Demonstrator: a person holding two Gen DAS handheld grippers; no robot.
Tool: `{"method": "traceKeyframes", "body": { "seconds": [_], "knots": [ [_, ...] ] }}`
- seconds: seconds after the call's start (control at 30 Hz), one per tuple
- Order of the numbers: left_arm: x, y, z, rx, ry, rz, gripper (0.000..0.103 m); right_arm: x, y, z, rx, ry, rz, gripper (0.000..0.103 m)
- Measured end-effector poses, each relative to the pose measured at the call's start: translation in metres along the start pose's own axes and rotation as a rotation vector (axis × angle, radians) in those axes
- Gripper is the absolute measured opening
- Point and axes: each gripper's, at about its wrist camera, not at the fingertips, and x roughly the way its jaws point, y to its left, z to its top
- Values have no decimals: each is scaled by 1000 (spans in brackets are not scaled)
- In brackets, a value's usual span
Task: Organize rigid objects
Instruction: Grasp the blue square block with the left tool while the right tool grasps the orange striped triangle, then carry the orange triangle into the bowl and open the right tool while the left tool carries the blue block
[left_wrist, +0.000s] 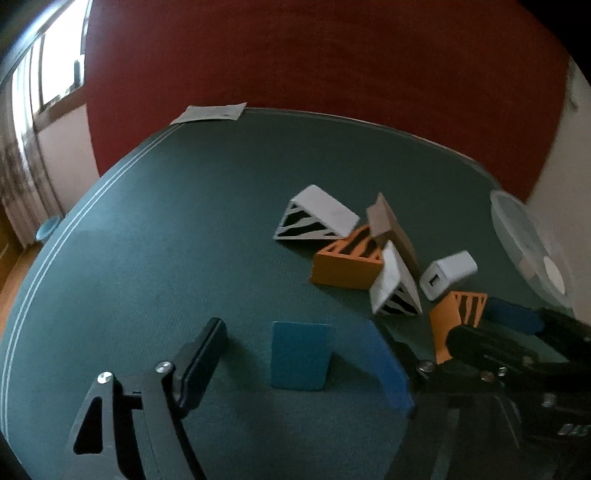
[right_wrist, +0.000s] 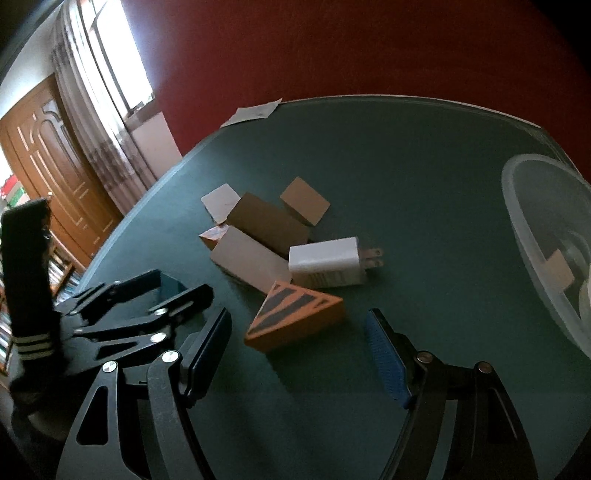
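Working across from the left: my left gripper (left_wrist: 306, 354) hangs over bare green table (left_wrist: 155, 229), jaws apart with nothing between them — the blue slab in the middle of that view looks to me like my own pad or its reflection, can't really tell. Next over is the pile: a white wedge (left_wrist: 317, 214), an orange wedge (left_wrist: 347, 266) touching it, a brown cardboard piece (left_wrist: 391, 225) leaning across both, another white wedge just beside that, then the white charger (right_wrist: 325, 262) with its prongs pointing toward the bowl. Nearest me is the second orange wedge (right_wrist: 295, 321), just ahead of my right gripper (right_wrist: 303, 354), which is also spread wide and empty. Far right, the clear plastic bowl (right_wrist: 532, 229) already has a couple of bits in it, so I'd guess that's where everything goes. Worry from here — the wedge's sloped faces. If I close on the slant rather than the flat sides, it could squirt out and knock the charger or the leaning cardboard. My two grippers are also pretty close together, so they could bump.
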Motion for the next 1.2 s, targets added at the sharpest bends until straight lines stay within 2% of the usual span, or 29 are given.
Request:
{"method": "traceKeyframes", "body": {
  "seconds": [0.1, 0.27, 0.47, 0.73, 0.97, 1.2],
  "knots": [
    [-1, 3, -2, -4, 1, 8, 79, 7, 1, 0, -6, 7, -19, 75],
    [-4, 1, -6, 31, -2, 47, 67, 7, 1, -2, -12, -2, -36, 75],
    [-6, 0, -9, 42, -8, 56, 59, 7, 7, -5, -55, -13, -84, 71],
    [-6, 1, -8, 53, -16, 58, 42, 5, 5, -6, -57, -29, -132, 54],
    [-5, 1, -7, 49, -17, 60, 37, 4, 5, -7, -60, -38, -137, 39],
    [-5, 2, -6, 52, -19, 68, 34, 4, 4, -7, -44, -45, -119, 37]
  ]
}}
